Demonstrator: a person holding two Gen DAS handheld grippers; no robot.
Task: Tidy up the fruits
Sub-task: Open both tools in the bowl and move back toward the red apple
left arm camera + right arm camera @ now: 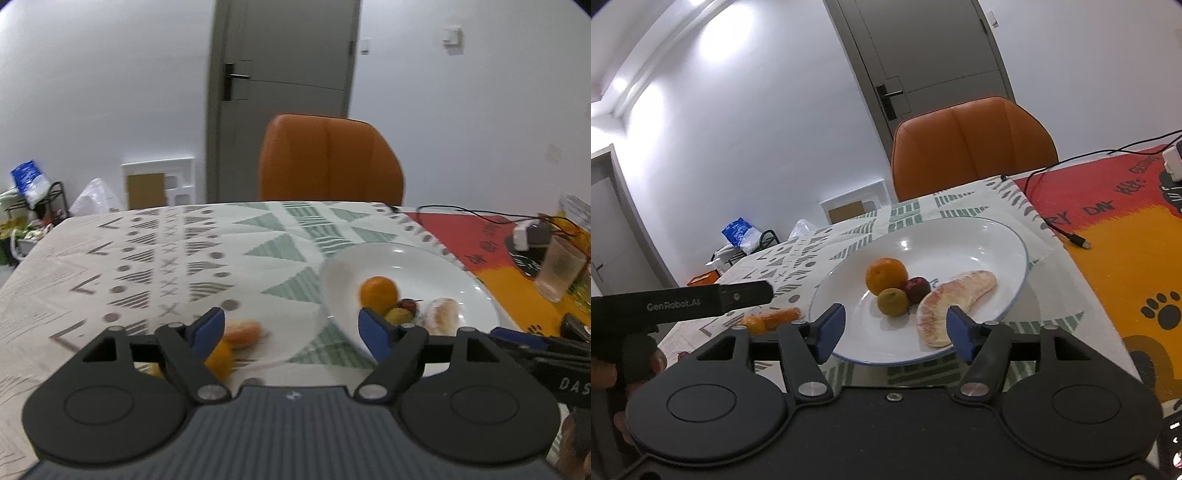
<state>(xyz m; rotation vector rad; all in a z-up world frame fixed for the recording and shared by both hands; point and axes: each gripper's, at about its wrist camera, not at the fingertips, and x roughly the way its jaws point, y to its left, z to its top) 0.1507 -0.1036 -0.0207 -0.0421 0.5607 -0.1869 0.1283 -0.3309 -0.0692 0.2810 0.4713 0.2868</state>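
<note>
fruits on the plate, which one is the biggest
The pale pomelo segment at the right side of the white plate: long and curved, it outsizes the orange, red fruit and yellow-green fruit.

Your left gripper (pixel 291 332) shows blue pads on black linkage arms, silver pivot screws, two round black discs and a ribbed grey housing with a small logo. Your right gripper (pixel 895 332) matches it, though its body reads black, with one silver screw at centre. From the right wrist view, the left tool's black bar bears white "GenRobot.AI" lettering.
</note>
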